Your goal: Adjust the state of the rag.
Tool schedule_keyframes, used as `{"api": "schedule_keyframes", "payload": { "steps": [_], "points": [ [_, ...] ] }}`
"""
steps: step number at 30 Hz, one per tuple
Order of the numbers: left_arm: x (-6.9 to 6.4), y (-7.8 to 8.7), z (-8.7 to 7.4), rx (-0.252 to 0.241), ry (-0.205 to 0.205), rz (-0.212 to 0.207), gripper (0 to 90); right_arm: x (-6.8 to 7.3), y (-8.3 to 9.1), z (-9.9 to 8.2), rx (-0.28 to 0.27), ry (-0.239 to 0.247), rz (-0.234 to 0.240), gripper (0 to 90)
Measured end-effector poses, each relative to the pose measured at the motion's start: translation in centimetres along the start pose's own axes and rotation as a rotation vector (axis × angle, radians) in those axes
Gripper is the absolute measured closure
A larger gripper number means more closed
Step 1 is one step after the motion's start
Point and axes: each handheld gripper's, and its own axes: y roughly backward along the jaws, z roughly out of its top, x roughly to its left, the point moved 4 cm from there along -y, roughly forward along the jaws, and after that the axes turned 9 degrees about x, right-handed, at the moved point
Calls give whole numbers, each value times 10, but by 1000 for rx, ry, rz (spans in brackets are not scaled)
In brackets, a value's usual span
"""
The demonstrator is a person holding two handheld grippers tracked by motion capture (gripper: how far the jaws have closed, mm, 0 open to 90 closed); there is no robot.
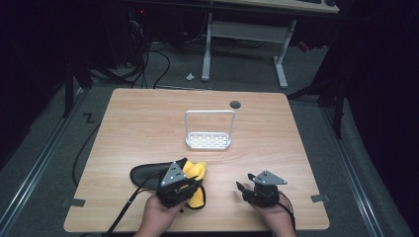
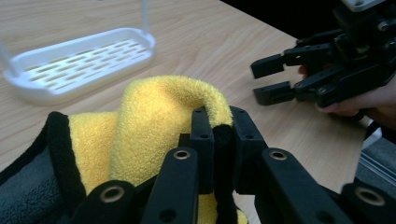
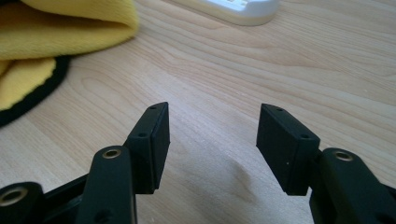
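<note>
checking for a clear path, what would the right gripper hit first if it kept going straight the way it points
The right gripper stands open over bare table. Straight ahead is only wood, then probably the end of the white rack; the yellow cloth lies off to one side. Depth is hard to judge.

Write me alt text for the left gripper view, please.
The left hand-held gripper is shut on a fluffy yellow, black-edged cloth over a wooden table. Behind: a white slotted plastic tray and the open right hand-held gripper.
</note>
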Motion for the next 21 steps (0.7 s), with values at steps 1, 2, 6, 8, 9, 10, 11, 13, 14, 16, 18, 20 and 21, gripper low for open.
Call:
{"api": "schedule_keyframes", "payload": {
  "steps": [1,2,6,8,9,10,11,13,14,16,18,20,21],
  "points": [
    [-2,-5,0,2,0,-9,815,1,0,0,2,3,2,449],
    [-2,-5,0,2,0,-9,815,2,-1,0,2,8,3,450],
    [-2,-25,-5,40,-2,-12,814,7,-2,1,7,20,14,450],
    [0,-35,-10,67,-1,-10,811,10,-3,2,8,26,20,449],
    [0,-36,-11,67,0,-12,809,12,-4,2,9,29,23,446],
    [0,-35,-11,63,2,-11,801,14,-4,3,8,36,28,439],
    [0,-35,-11,63,2,-11,783,14,-4,3,8,36,28,439],
    [2,-26,-9,36,10,-14,728,24,-3,7,1,66,37,404],
    [2,-23,-9,35,7,-20,664,29,-2,8,-7,75,52,399],
    [2,-17,-14,59,4,-29,533,42,-2,11,-12,102,74,397],
    [0,-8,-24,69,-22,-16,466,53,-3,12,-9,134,85,397],
    [0,2,-36,76,-44,7,422,63,-5,13,-2,155,105,398],
    [0,2,-36,76,-44,7,410,68,-6,13,1,164,117,398]
  ]
}}
